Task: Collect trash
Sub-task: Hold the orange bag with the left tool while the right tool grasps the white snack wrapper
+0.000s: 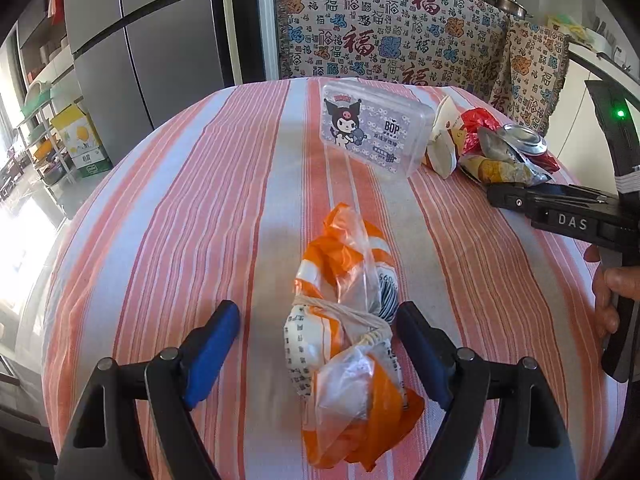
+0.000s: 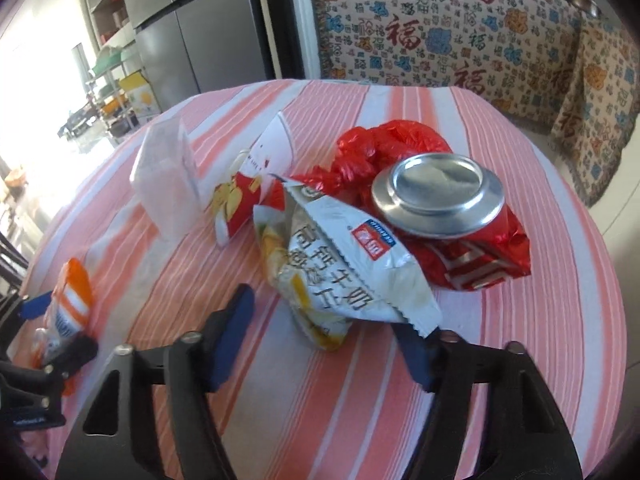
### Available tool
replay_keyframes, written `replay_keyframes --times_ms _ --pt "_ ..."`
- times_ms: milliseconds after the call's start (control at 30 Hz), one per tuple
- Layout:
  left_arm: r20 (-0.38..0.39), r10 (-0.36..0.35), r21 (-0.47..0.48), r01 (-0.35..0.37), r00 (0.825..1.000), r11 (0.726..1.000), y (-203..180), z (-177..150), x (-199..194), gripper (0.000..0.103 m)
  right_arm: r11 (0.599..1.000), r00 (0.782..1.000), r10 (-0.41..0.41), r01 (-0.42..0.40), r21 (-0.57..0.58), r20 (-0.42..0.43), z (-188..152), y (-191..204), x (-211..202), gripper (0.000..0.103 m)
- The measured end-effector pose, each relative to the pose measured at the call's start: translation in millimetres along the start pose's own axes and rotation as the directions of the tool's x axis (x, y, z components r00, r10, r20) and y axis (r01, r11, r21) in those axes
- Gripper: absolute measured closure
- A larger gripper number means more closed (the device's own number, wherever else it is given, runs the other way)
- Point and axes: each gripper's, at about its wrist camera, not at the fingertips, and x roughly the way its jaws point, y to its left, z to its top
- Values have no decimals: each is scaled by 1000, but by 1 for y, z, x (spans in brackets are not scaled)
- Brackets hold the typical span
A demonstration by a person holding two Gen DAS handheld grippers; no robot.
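An orange-and-white plastic bag [image 1: 348,320], tied round with string, lies on the striped tablecloth [image 1: 180,200] between the fingers of my left gripper [image 1: 316,312]. That gripper is open: its right finger is at the bag's edge and the left one stands apart. My right gripper [image 2: 324,316] is open at a trash pile: a white-and-yellow snack packet [image 2: 344,264], a crushed red can [image 2: 440,196] and a red plastic bag [image 2: 384,140]. The packet's corner lies over its right finger. The left finger is clear of the packet.
A clear plastic box [image 1: 372,128] with a cartoon label and a crumpled paper carton [image 2: 256,176] lie beside the pile. Patterned cloth-covered seats [image 1: 400,32] stand behind the table, a grey fridge [image 1: 160,40] to the far left. A person's hand [image 1: 608,292] holds the right gripper's handle.
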Motion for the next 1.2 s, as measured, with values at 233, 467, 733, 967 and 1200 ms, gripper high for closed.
replay_keyframes --times_ms 233,467,733,967,1200 --pt "0 0 -1 0 1000 1000 -1 -1 0 20 996 999 52 -52 -67 -6 -48 6 -38 85" --pt "0 1 1 -1 1000 1000 0 0 -1 20 990 996 85 -86 -116 -15 -98 23 -77 86" --pt "0 1 0 -1 1000 1000 1 0 -1 20 995 997 54 -50 -87 51 -51 4 -75 33" --pt "0 1 1 -1 1000 1000 1 0 -1 20 991 999 41 -41 -124 -3 9 12 -33 29" --pt "-2 -4 2 4 1000 1000 1 0 -2 20 992 992 91 -99 -84 -91 1 9 -25 62"
